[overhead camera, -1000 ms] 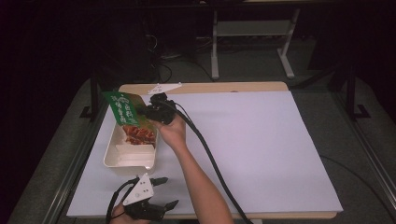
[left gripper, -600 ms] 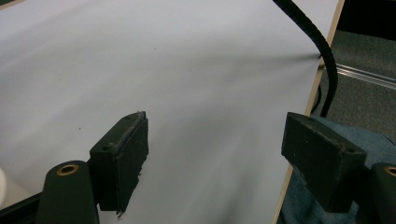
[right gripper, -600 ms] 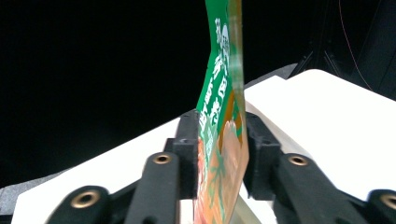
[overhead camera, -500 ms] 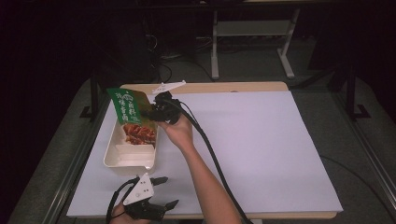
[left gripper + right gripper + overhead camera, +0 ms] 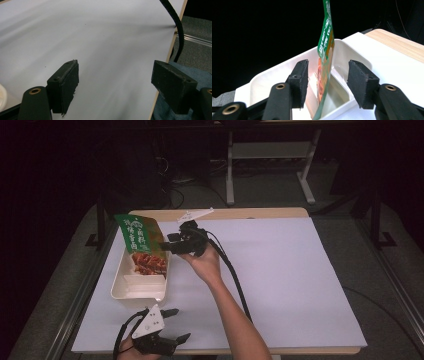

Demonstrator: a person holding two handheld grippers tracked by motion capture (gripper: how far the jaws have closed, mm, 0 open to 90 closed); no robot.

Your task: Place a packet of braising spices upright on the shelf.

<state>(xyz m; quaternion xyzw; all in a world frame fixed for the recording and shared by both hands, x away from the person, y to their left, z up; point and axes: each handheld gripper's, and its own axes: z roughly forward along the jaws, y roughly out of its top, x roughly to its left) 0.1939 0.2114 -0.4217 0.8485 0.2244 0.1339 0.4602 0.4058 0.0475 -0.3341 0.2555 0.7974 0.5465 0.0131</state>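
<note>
Tray [image 5: 131, 292] is cream plastic with compartments, and the green food pouch [image 5: 141, 242] stands propped in its far section. Pouch has white lettering, too small to read. Right gripper [image 5: 170, 243] just let go, jaws opening either side of it without touching. Left gripper [image 5: 173, 325] sits spread over bare white table [image 5: 300, 285].

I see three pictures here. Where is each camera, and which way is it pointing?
High view: above the near table edge, looking forward and down on the white table sheet; a forearm and both hands show.
Left gripper view: rides on the left claw, looking across the sheet; open black jaws show.
Right gripper view: rides on the right claw, facing the cream plastic tray; its jaws, just opening, flank the green food pouch without pressing.
Shared: tray and pouch appear in the high and right gripper views.
</note>
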